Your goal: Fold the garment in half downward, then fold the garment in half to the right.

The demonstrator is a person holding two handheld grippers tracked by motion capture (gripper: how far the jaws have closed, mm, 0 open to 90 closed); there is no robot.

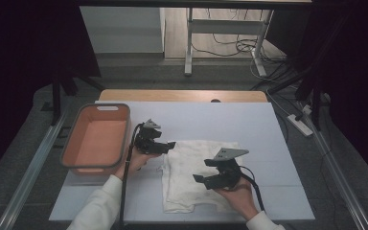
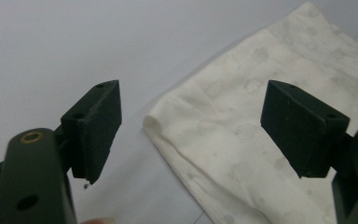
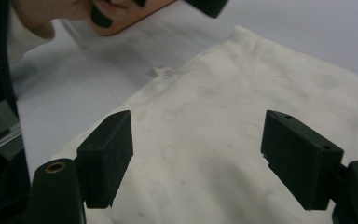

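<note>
table: white top | on it: cloth, orange tub

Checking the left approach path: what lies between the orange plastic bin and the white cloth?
Bare grey-white table mat, with the left gripper above it, in the high view.

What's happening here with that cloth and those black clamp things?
A person at a table holds a two-jaw gripper in each hand over a white cloth that lies folded flat on the table. The left gripper hovers with its jaws open at the cloth's left edge. The right gripper is over the middle of the cloth, also open. Neither grips anything yet. An orange basket sits to the left.
</note>
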